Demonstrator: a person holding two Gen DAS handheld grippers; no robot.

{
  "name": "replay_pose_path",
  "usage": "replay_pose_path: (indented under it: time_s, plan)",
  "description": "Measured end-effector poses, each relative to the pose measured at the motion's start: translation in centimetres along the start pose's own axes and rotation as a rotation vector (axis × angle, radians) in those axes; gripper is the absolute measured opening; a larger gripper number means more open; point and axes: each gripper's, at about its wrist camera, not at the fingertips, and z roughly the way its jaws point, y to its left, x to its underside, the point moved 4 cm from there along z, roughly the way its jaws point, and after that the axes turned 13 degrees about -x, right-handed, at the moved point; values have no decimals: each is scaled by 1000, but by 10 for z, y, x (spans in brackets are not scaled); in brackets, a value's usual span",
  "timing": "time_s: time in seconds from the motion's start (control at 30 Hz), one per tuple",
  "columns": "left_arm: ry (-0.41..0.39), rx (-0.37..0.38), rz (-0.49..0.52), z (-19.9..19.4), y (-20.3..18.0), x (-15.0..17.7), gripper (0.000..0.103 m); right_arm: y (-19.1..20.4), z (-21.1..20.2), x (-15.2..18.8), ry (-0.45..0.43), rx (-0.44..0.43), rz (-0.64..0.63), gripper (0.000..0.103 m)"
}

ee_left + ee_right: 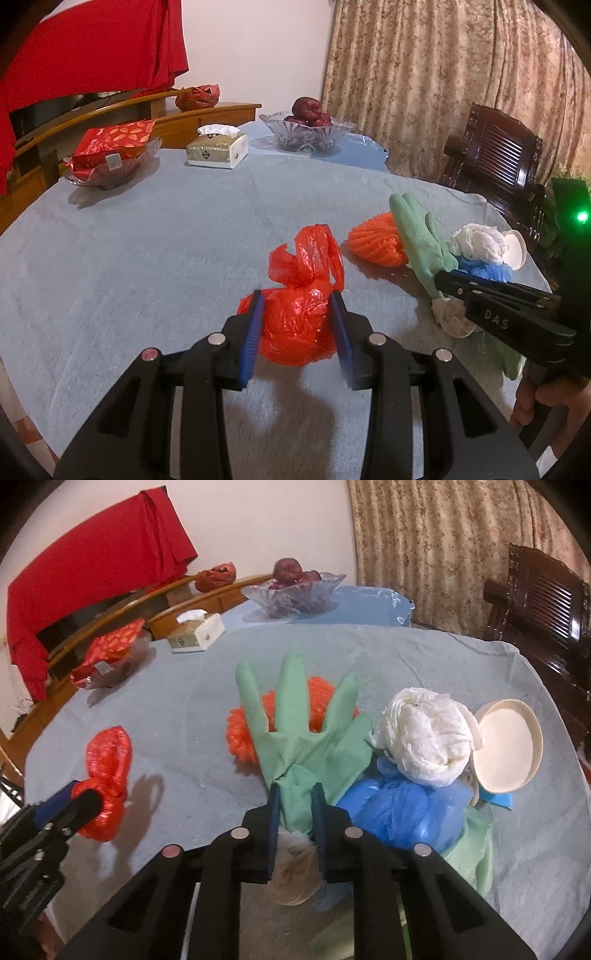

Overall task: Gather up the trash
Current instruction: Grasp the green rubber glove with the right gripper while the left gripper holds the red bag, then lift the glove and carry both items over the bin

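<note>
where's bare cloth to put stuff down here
Free: the wide cloth between the tissue box, snack bowl and red bag. Crowded: the right side, where glove, orange mesh, white wad and blue bag pile together.

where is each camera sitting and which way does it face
Left wrist: sits on the left gripper, looks forward and down across the table at the red plastic bag clamped between its pads; the right gripper and a hand show at right.
Right wrist: sits on the right gripper, looks forward and down at the green glove pinched in its pads; the left gripper shows at left.
Shared: bag, glove, orange mesh, tissue box, fruit bowl.
</note>
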Motion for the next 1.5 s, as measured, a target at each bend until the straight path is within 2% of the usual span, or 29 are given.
replay_pose_path:
  time_s: [0.3, 0.53, 0.77, 1.07, 1.5]
  plan:
    - [-11, 6, 6, -12, 1, -1, 35, 22, -29, 8, -14, -131, -18, 16]
    - [19, -5, 18, -13, 2, 14, 35, 25, -26, 24, 27, -126, -19, 16]
    - [4, -1, 12, -19, 4, 13, 35, 36, -43, 9, -20, -149, -46, 16]
    - [25, -8, 19, -22, 4, 23, 35, 35, -36, 31, 38, -155, -43, 16]
    - [-18, 13, 22, -49, -11, -1, 35, 38, -93, 3, -84, -174, -61, 16]
